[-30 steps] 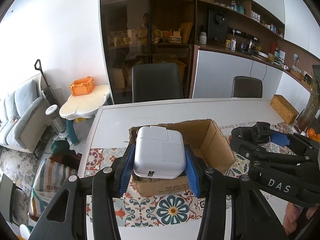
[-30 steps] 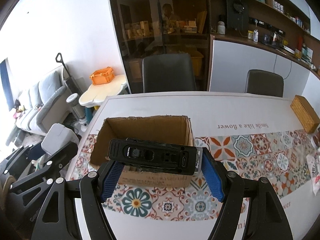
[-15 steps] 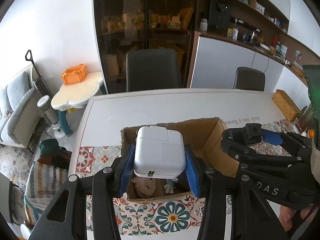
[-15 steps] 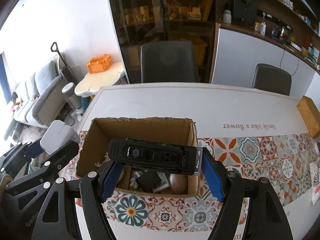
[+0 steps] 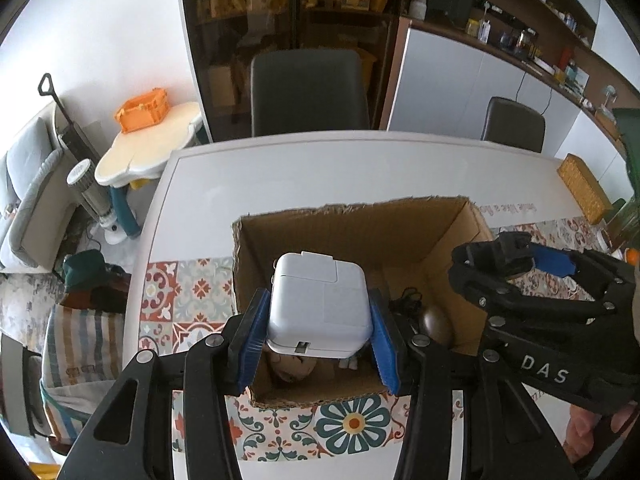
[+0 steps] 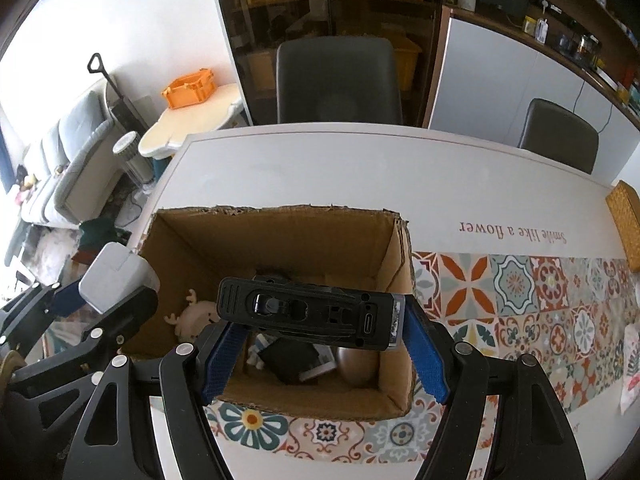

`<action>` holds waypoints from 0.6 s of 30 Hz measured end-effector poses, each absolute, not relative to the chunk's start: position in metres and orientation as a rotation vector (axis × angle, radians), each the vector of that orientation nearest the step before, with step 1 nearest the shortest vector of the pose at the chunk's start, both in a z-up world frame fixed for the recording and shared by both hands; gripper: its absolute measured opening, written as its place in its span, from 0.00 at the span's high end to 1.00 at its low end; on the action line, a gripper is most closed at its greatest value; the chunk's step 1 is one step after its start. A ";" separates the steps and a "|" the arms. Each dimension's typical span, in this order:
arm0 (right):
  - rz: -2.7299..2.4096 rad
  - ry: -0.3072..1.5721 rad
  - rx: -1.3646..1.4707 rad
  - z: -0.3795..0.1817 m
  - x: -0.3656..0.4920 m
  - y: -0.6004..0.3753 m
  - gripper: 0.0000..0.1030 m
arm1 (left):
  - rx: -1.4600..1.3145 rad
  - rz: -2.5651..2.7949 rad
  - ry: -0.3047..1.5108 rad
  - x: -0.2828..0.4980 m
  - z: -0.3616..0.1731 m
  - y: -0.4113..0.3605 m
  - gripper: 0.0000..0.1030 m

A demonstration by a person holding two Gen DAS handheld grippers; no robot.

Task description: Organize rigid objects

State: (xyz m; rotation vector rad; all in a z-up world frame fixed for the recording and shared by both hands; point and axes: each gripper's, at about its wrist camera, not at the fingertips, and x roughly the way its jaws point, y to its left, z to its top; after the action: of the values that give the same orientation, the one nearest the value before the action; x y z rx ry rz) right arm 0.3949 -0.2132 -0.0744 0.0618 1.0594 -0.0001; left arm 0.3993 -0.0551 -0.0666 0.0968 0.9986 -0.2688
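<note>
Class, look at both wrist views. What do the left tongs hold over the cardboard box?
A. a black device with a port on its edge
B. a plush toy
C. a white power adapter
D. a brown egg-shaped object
C: the left tongs clamp a white power adapter between their blue pads above the box; the black device sits in the right tongs.

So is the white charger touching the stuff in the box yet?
Apart. In the right wrist view the white charger, clamped in the left gripper, hangs outside the cardboard box's left wall, away from its contents.
</note>
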 end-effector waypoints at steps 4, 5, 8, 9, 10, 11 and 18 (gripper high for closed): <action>-0.010 1.071 0.053 -0.075 0.397 -0.213 0.28 | 0.091 -0.254 0.992 0.397 -0.067 -0.051 0.50; -0.011 1.072 0.052 -0.075 0.396 -0.213 0.28 | 0.093 -0.247 0.988 0.397 -0.066 -0.049 0.45; -0.017 1.085 0.052 -0.077 0.398 -0.213 0.28 | 0.101 -0.207 0.962 0.394 -0.061 -0.043 0.39; -0.019 1.089 0.052 -0.078 0.399 -0.213 0.28 | 0.100 -0.196 0.955 0.392 -0.059 -0.041 0.37; -0.018 1.089 0.052 -0.078 0.398 -0.212 0.28 | 0.098 -0.182 0.947 0.391 -0.057 -0.038 0.34; -0.019 1.090 0.052 -0.078 0.398 -0.212 0.28 | 0.097 -0.170 0.940 0.390 -0.055 -0.035 0.33; -0.024 1.102 0.062 -0.078 0.402 -0.212 0.28 | 0.099 -0.095 0.898 0.382 -0.041 -0.018 0.20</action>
State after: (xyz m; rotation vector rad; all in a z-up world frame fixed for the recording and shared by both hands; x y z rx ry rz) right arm 0.4021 -0.2120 -0.0780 0.0621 1.1021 -0.0235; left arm 0.3824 -0.0181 -0.0414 0.0993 0.8983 -0.0953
